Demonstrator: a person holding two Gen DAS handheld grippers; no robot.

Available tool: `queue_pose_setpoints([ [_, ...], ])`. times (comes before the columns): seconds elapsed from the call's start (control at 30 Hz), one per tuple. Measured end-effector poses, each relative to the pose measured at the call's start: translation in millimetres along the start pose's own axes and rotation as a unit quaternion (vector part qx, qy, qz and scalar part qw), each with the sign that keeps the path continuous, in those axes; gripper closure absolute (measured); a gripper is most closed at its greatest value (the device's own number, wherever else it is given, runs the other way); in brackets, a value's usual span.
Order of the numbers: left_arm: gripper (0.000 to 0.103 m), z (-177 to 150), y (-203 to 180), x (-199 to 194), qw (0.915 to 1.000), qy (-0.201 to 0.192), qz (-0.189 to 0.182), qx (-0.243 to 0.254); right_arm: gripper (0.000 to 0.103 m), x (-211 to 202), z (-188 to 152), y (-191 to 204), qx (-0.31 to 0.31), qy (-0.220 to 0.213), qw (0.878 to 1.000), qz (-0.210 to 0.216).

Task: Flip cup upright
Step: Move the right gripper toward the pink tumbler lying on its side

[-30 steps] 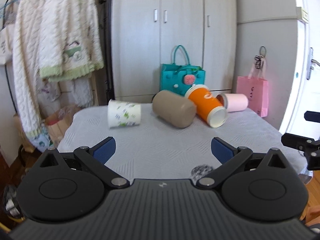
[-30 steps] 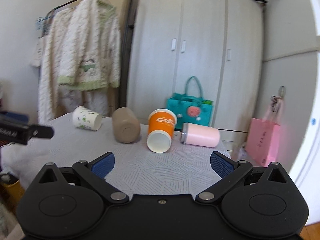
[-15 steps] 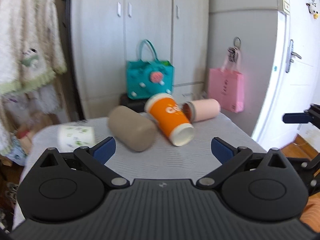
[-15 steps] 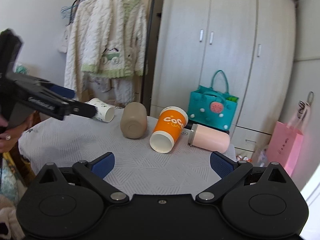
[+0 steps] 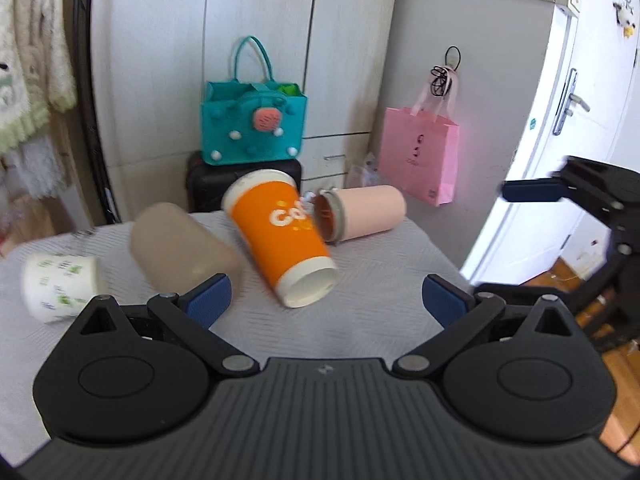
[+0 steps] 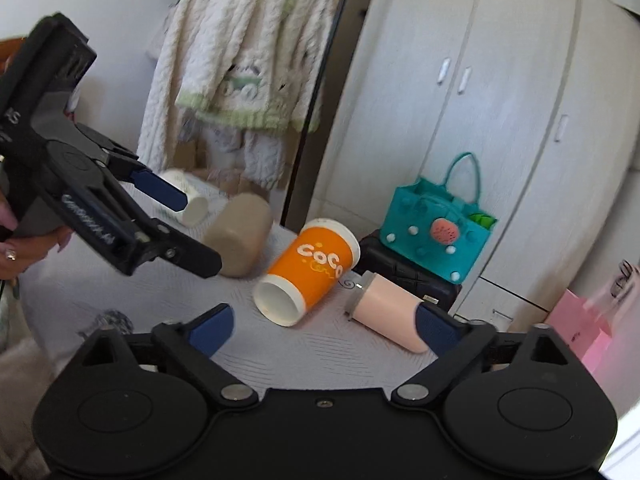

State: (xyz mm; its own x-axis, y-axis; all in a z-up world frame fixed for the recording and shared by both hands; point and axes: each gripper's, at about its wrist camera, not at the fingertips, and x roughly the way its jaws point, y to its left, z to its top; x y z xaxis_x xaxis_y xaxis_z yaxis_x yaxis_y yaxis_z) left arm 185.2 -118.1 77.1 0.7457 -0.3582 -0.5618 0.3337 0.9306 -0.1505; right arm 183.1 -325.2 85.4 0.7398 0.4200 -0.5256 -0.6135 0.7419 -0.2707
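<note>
Cups: four lie tipped on the grey-clothed table | largest, orange paper cup, mouth toward the cameras, likely light and crushable, best held mid-wall | tan tumbler | pink tumbler | small printed cup | left gripper spread, empty | right gripper spread, empty

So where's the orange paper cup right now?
The orange paper cup lies on its side mid-table in both views, between the beige tumbler and the pink lidded cup.
</note>
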Motion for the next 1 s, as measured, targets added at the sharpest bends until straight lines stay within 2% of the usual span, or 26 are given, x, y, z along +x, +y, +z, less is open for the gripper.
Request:
queue_pose_setpoints([
  [0.23,0.001,8.2,1.6,40.7,0.9993,0.026,-0.011,-0.026,0.013,31.4,3.7,-12.4,-0.087,0.027,0.996,0.021],
  [0.53,0.001,18.1,6.6,71.7,0.9991,0.036,0.004,-0.021,0.013,81.9,10.7,-30.2,-0.148,0.058,0.987,0.002],
  [0.7,0.001,20.3,8.2,77.2,0.9992,0.034,0.004,-0.020,0.013,112.2,8.1,-40.8,-0.185,0.092,0.978,0.033],
  [0.77,0.001,21.9,10.2,78.9,0.9992,0.034,0.001,-0.022,0.013,118.3,5.7,-42.6,-0.204,0.088,0.974,0.041],
  [1.0,0.001,24.9,16.2,87.3,0.9992,0.034,-0.009,-0.018,0.013,140.6,10.7,-56.8,-0.207,0.090,0.972,0.058],
])
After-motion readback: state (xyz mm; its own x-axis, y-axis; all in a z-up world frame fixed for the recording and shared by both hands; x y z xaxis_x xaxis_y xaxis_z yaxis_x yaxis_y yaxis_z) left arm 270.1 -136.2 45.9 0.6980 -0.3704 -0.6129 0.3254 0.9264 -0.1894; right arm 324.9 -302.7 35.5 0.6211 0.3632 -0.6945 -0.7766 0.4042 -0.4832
